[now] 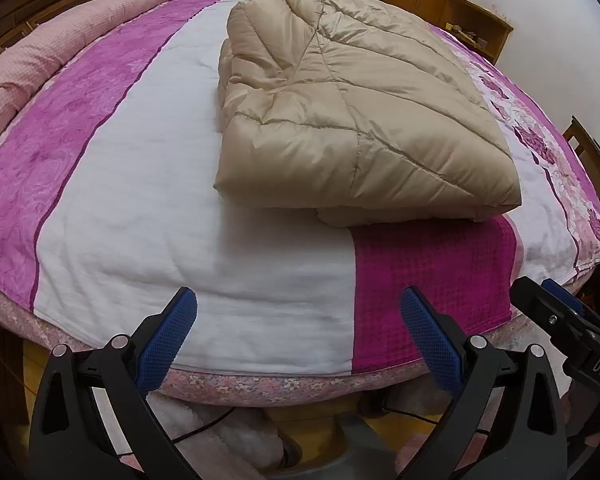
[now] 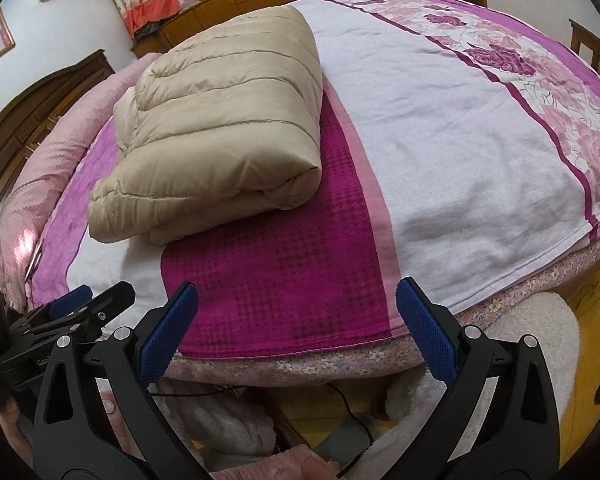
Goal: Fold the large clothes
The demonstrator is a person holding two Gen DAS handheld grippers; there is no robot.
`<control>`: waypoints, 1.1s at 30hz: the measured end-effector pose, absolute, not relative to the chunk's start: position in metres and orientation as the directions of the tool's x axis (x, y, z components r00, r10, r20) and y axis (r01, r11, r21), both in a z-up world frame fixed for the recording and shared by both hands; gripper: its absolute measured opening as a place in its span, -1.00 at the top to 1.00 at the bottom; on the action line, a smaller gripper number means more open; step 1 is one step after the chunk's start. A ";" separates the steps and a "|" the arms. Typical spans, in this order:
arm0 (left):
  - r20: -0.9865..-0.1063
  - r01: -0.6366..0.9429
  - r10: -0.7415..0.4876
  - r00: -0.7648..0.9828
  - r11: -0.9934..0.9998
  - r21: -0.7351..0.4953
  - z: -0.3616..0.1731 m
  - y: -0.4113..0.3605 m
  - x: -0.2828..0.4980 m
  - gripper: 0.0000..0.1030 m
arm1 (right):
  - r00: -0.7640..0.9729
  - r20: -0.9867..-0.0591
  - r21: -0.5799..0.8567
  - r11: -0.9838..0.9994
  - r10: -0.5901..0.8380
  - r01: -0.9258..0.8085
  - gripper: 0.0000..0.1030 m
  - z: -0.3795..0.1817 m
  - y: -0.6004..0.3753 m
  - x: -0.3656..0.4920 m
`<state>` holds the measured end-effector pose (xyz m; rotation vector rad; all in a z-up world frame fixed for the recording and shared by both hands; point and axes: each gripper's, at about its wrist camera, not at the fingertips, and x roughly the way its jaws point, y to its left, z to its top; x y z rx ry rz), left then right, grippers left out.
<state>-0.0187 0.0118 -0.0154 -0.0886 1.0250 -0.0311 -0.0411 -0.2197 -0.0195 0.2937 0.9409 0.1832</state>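
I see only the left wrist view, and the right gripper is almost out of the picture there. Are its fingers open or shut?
Observer: Open. The right gripper holds nothing and is apart from the folded beige jacket.
Operator: Does any loose cloth hang out on the jacket's right side?
Observer: None that I can see. That side is a smooth, rounded fold, and it rests on the magenta towel.

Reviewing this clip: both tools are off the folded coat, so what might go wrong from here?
1. The puffy beige quilted coat looks springy; its loose layered front edge may unfold.
2. The coat sits across the magenta waffle-weave towel and white sheet; the open left tool or right tool might pinch bedding too.
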 end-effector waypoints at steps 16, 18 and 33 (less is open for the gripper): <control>-0.858 -0.027 -0.065 0.510 0.995 -0.092 -0.016 0.016 -0.017 -0.88 | 0.575 -0.769 0.321 0.947 0.280 -0.032 -0.91 -0.018 -0.216 -0.040; -0.857 -0.029 -0.062 0.511 0.996 -0.090 -0.014 0.018 -0.018 -0.88 | 0.576 -0.766 0.327 0.945 0.285 -0.033 -0.91 -0.017 -0.216 -0.040; -0.848 -0.041 -0.051 0.527 0.996 -0.085 -0.008 0.021 -0.019 -0.88 | 0.582 -0.761 0.320 0.946 0.286 -0.047 -0.91 -0.013 -0.213 -0.041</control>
